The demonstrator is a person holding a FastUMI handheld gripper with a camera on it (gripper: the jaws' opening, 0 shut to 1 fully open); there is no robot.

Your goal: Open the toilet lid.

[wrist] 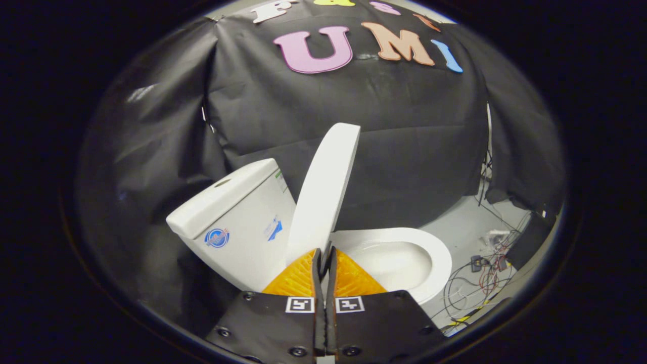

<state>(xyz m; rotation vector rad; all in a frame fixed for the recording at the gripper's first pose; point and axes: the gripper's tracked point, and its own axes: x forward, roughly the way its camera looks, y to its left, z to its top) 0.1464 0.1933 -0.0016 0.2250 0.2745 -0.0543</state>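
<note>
A white toilet stands just ahead of me, seen at a tilt. Its lid (323, 192) is raised and stands nearly upright, close beside the tank (237, 222). The seat ring (445, 263) and the bowl (399, 263) lie uncovered to the right of the lid. My gripper (324, 255) is shut, its two fingers pressed together with nothing visible between them. The tips sit right at the lid's lower edge, near the hinge; whether they touch it I cannot tell.
Black cloth walls close in behind and to the left of the toilet. A tangle of cables (482, 275) and small boxes lies on the pale floor (465, 227) to the right of the bowl.
</note>
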